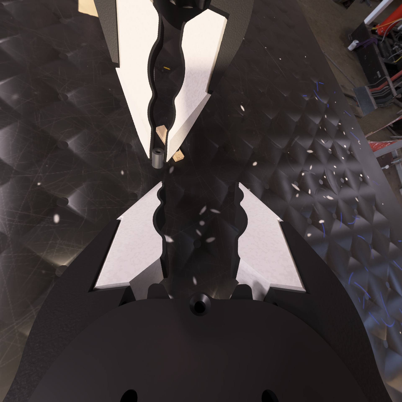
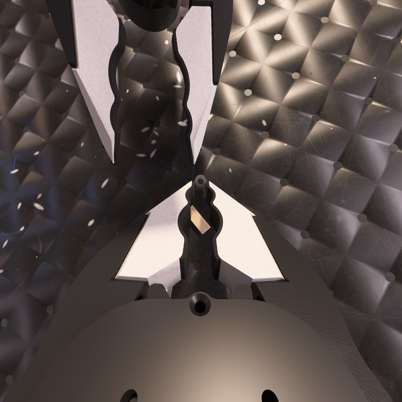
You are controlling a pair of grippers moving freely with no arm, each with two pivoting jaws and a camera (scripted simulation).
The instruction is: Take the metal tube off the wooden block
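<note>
Desk (image 1: 65,130) of scratched dark metal lies under both claws. Left claw (image 1: 199,185) gapes wide, holding nothing. Right claw (image 2: 200,183) pinches the tube (image 2: 200,180) at its fingertips (upright, hole showing). Block (image 2: 199,219) lies on the desk below it, apart.

Left gripper (image 1: 199,185) and right gripper (image 2: 199,182) look alike — rounded matte black body, one recessed screw hole, two white arrowhead-shaped fingers (image 1: 134,245) edged inside with wavy black pads.
</note>
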